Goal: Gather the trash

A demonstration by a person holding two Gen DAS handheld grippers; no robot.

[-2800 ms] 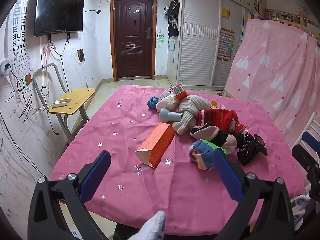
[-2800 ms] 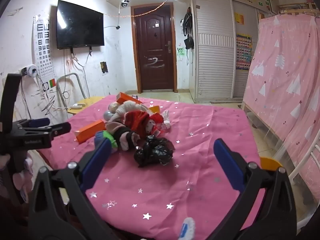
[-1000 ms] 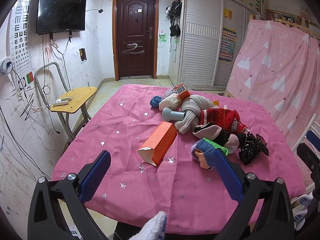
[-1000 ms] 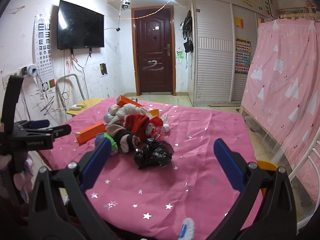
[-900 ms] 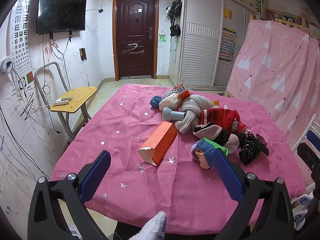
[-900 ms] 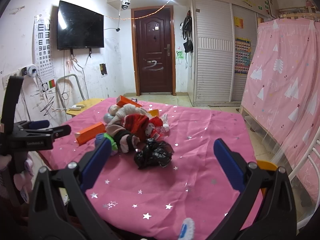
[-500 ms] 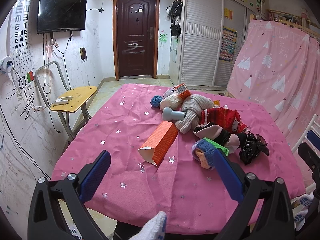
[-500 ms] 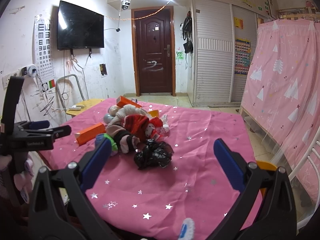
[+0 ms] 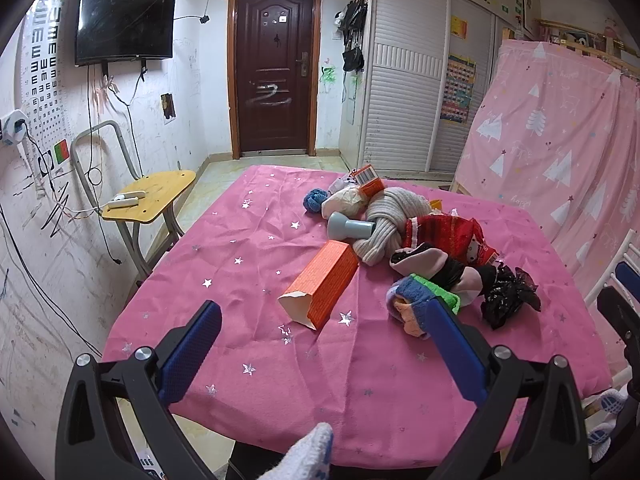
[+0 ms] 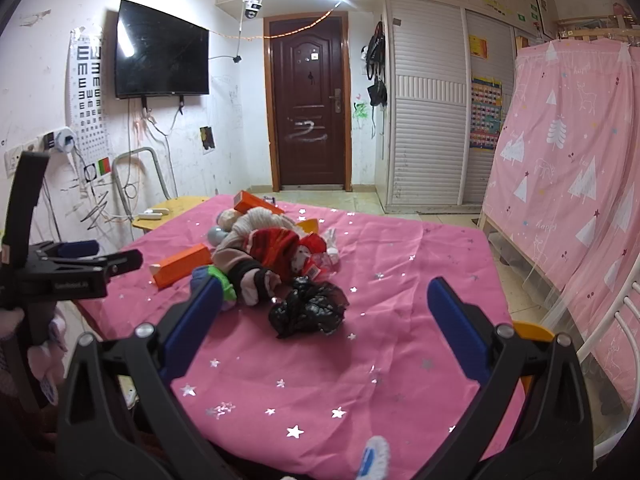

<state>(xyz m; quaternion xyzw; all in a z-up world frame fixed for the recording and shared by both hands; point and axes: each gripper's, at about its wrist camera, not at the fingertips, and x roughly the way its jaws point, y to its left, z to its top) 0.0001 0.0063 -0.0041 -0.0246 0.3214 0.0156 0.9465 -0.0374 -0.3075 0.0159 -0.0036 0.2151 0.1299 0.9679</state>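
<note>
A pink starred tablecloth carries a pile of clutter. An open orange carton lies nearest my left gripper, which is open and empty above the near table edge. A crumpled black plastic bag lies ahead of my right gripper, which is open and empty; it also shows in the left wrist view. A second orange box sits at the far end. Rolled socks, a grey knit, a red garment and a grey cup lie between.
A yellow chair-desk stands left of the table by the scribbled wall. A pink curtain hangs on the right, with a white bed rail near it. An orange object sits beyond the table's right corner.
Both views have shifted very slightly; both grippers stay open and the clutter on the table has not moved.
</note>
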